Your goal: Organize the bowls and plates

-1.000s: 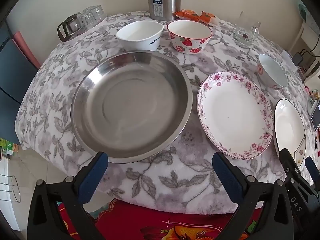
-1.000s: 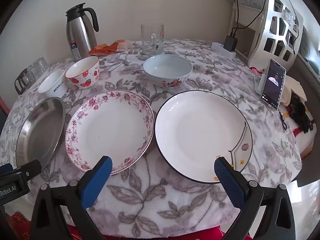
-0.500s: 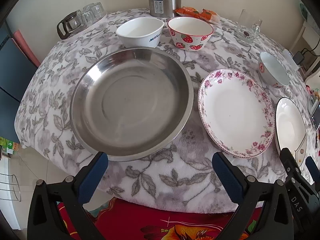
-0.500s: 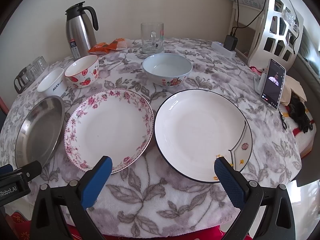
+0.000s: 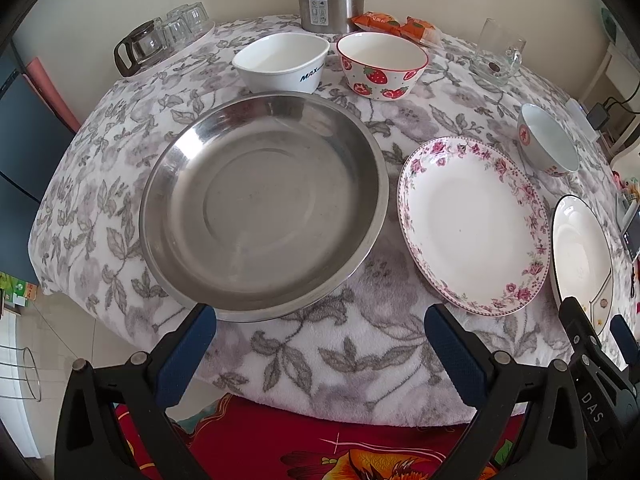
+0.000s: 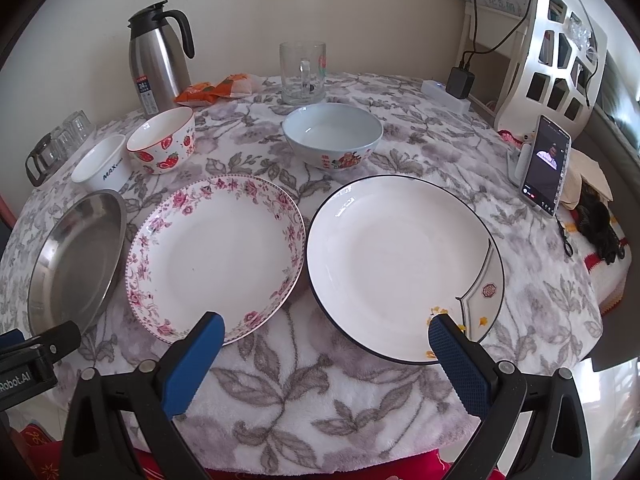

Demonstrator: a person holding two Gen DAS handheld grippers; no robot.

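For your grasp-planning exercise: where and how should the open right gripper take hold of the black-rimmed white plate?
Grip the near rim of the black-rimmed plate, coming in low from the table's near edge. It lies flat; only its raised thin rim fits the right gripper.

A round desk [image 6: 352, 400] draped in a fleecy white cloth with grey leaf print carries a tall stainless-steel thermos jug [image 6: 158, 62] with a black handle at the back. Just beside it lie orange snack packets [image 6: 214, 90]. A clear glass mug [image 6: 303, 73] stands further right. Small upturned glasses with a glass pot [image 5: 160, 38] sit at the far left edge. A smartphone [image 6: 545, 165], screen lit, leans upright at the right edge, near a white power strip [image 6: 442, 94] with a black charger [image 6: 460, 82].
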